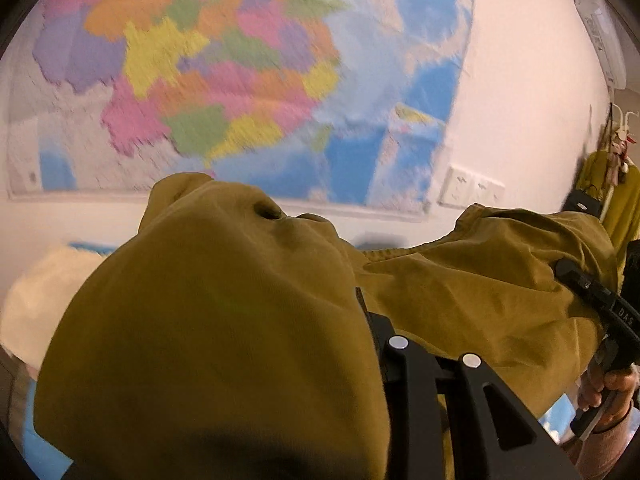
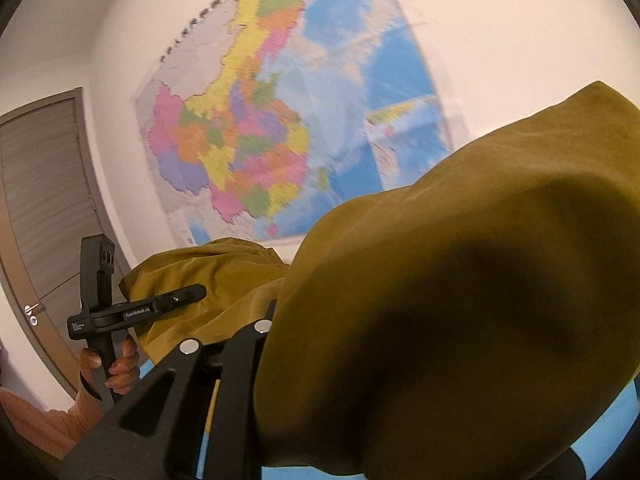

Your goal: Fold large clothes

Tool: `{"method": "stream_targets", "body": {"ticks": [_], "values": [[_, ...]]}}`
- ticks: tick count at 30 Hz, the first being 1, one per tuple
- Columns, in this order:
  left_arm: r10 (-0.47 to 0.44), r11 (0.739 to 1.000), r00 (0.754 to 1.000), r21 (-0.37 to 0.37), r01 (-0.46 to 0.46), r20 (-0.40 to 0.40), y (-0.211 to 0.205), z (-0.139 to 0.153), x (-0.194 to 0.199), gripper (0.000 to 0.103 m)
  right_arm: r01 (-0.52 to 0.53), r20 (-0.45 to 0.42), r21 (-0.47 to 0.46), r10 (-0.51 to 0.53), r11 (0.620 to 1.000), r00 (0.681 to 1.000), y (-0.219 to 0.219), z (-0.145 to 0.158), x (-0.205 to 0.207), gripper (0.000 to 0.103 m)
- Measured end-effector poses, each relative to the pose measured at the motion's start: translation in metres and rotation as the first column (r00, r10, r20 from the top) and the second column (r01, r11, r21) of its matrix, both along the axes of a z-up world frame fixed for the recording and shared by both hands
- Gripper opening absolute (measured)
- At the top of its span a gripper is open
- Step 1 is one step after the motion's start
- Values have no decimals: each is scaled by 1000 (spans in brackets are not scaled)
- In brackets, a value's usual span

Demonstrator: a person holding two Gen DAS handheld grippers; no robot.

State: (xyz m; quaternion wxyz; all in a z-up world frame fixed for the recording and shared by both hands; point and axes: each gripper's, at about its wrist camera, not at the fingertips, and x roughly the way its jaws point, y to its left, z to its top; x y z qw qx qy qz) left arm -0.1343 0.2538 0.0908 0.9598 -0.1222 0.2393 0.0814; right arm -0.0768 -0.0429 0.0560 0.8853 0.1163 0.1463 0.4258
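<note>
High against the wall map, the mustard garment hung between both tongs, each clenched on a bunched edge. The left tongs gripped a thick wad that could probably slip out under the cloth's weight; the right tongs risked the same. Both hands held their handles roughly level, raised and well apart.

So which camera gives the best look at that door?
The right wrist view: the grey door with its handle stands at the picture's left edge, beside the wall map. The left wrist view shows no door, only map, wall and the mustard garment.
</note>
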Motion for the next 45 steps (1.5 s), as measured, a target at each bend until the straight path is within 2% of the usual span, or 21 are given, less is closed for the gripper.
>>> {"method": "stream_targets", "body": {"ticks": [8, 20, 36, 43, 45], "values": [[139, 989, 990, 37, -141, 34, 61, 25, -12, 25, -111, 55, -6, 111, 994, 992, 73, 34, 28, 16], [298, 952, 954, 69, -299, 31, 137, 45, -30, 25, -245, 50, -6, 245, 969, 968, 166, 46, 52, 16], [413, 906, 910, 85, -415, 42, 200, 53, -47, 25, -341, 47, 6, 340, 940, 939, 242, 46, 64, 16], [454, 881, 887, 105, -461, 78, 227, 65, -44, 26, -356, 113, 15, 352, 935, 929, 267, 56, 63, 16], [463, 875, 882, 112, -471, 90, 238, 69, -43, 26, -350, 162, 5, 345, 937, 924, 282, 60, 62, 16]]}}
